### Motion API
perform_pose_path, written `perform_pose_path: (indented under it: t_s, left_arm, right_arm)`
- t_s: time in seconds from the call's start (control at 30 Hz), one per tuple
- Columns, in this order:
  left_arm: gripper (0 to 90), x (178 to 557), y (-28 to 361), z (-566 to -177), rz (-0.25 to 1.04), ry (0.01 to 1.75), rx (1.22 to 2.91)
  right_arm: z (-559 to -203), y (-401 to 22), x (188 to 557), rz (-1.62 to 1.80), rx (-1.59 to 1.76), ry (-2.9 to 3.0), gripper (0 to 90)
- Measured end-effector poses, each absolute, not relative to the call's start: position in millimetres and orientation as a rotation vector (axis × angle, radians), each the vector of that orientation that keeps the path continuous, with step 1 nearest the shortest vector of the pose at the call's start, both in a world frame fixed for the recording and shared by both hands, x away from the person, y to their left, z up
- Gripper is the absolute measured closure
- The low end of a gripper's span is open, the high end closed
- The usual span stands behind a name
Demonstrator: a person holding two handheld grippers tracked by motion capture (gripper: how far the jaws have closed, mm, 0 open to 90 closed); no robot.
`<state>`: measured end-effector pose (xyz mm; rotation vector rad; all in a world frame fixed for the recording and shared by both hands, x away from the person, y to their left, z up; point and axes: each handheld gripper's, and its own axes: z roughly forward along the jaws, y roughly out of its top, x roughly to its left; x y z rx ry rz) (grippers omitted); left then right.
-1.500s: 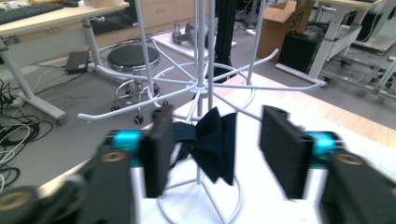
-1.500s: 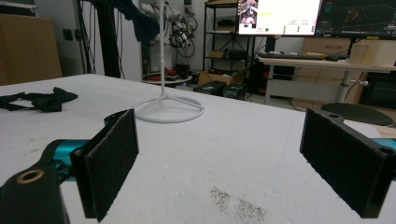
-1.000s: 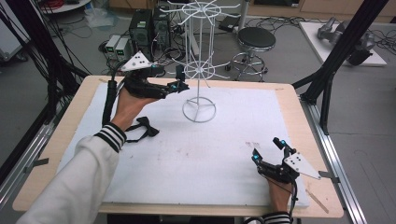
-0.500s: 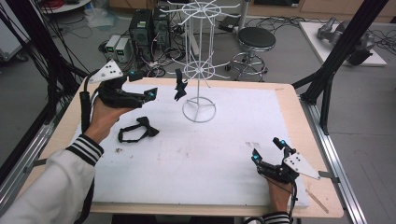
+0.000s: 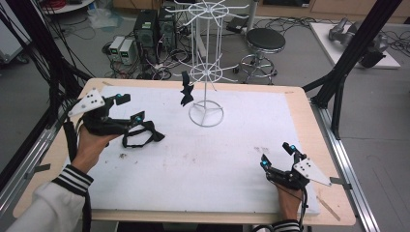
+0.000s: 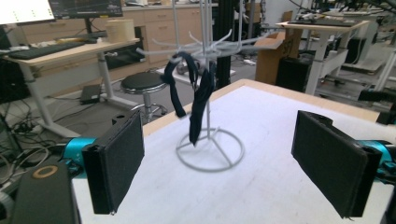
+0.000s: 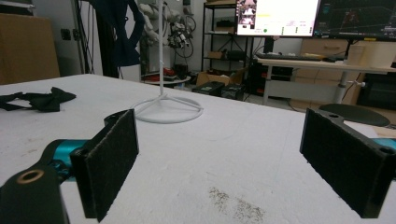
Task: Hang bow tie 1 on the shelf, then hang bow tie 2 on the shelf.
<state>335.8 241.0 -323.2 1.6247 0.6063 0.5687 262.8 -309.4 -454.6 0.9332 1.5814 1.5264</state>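
**Jaws spread, one strap on the rack, one on the table**

Left gripper point(image 5: 126, 108) held at the table's left side, jaws spread wide and empty, just beside the black strap point(image 5: 141, 136) lying on the white mat point(image 5: 232, 164). Second strap point(image 6: 196, 95) hanging from an arm of the wire rack point(image 5: 205, 72), above its ring base. Right gripper point(image 5: 276, 155) resting near the front right corner, jaws also spread, holding nothing, well apart from both.

The wire stand point(image 5: 206, 72) stood at the table's point(image 5: 290, 96) far middle, one strap point(image 5: 186, 90) hanging on it; another strap point(image 5: 142, 134) lay to its left.
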Motion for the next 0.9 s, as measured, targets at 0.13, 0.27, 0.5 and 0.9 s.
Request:
perform_pose_path:
  t_s: [0.13, 0.27, 0.5, 0.9]
  left_arm:
    - [17.4, 321, 251, -343, 0.593, 0.601, 1.619]
    - [17.1, 313, 259, -358, 0.601, 0.620, 1.628]
    - [16.8, 315, 267, -367, 0.584, 0.674, 1.611]
    - [16.9, 318, 264, -362, 0.601, 0.686, 1.613]
  right_arm:
    - [-455, -309, 262, 1.530, 0.938, 1.584, 11.0]
    - [-455, -309, 263, 1.529, 0.935, 1.582, 11.0]
    - [-455, -309, 262, 1.531, 0.935, 1.585, 11.0]
    - [-455, -309, 263, 1.529, 0.935, 1.585, 11.0]
